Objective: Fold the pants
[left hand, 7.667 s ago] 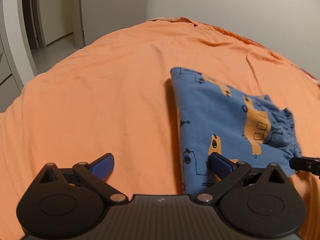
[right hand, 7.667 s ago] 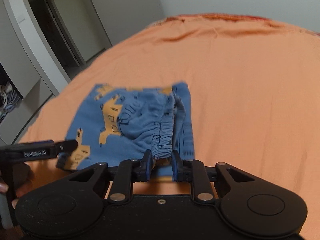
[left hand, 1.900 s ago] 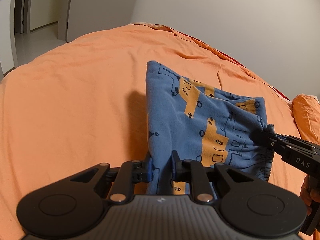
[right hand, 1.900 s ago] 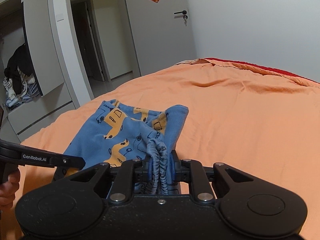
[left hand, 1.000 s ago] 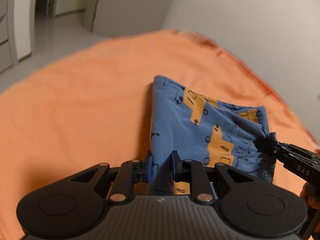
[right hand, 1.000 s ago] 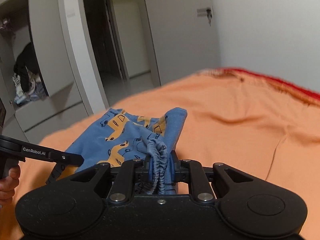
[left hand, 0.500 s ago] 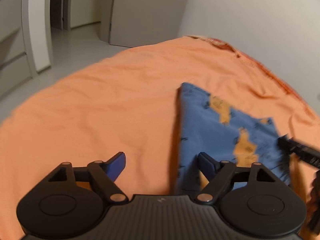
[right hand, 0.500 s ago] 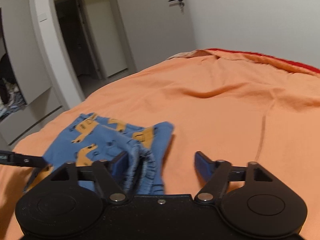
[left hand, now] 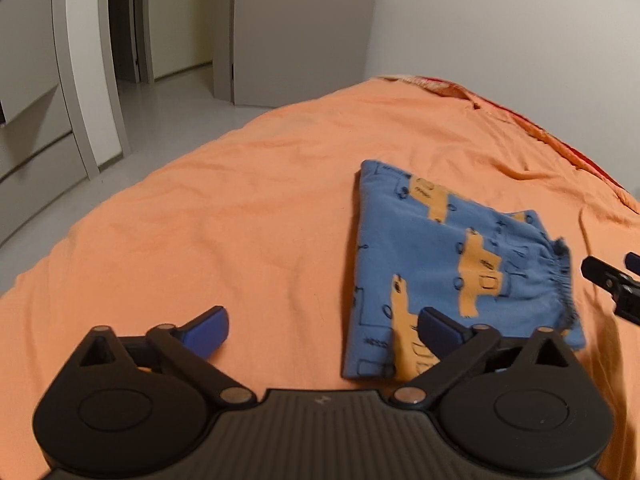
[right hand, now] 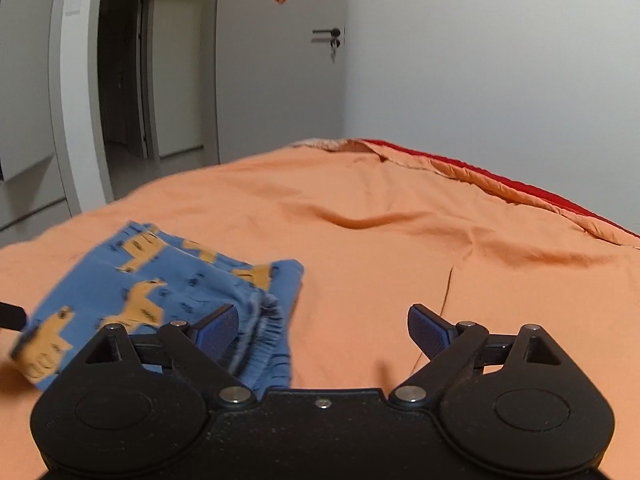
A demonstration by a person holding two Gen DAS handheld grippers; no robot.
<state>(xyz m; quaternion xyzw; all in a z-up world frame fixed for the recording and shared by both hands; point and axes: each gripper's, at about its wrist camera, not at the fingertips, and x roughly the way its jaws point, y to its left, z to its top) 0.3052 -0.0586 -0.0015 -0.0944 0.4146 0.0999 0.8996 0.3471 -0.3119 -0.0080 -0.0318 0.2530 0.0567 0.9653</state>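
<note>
The blue pants (left hand: 456, 264) with orange vehicle prints lie folded into a compact rectangle on the orange bedsheet (left hand: 240, 216). My left gripper (left hand: 322, 330) is open and empty, its right finger over the pants' near left corner. My right gripper (right hand: 322, 330) is open and empty, with the pants (right hand: 160, 292) at its left finger and the elastic waistband (right hand: 260, 332) bunched there. The right gripper's tip (left hand: 608, 280) shows at the right edge of the left wrist view, just beyond the waistband.
The bed fills the lower half of both views, with wrinkles (right hand: 360, 220) in the sheet. A white wall (right hand: 500, 60) runs along the bed's right side. A door (right hand: 280, 60) and a dark doorway (right hand: 120, 72) stand beyond the bed's far end.
Both grippers were shut on the lifted pants a second ago. They opened, the pants dropped flat on the bed, and both grippers have drawn back a little.
</note>
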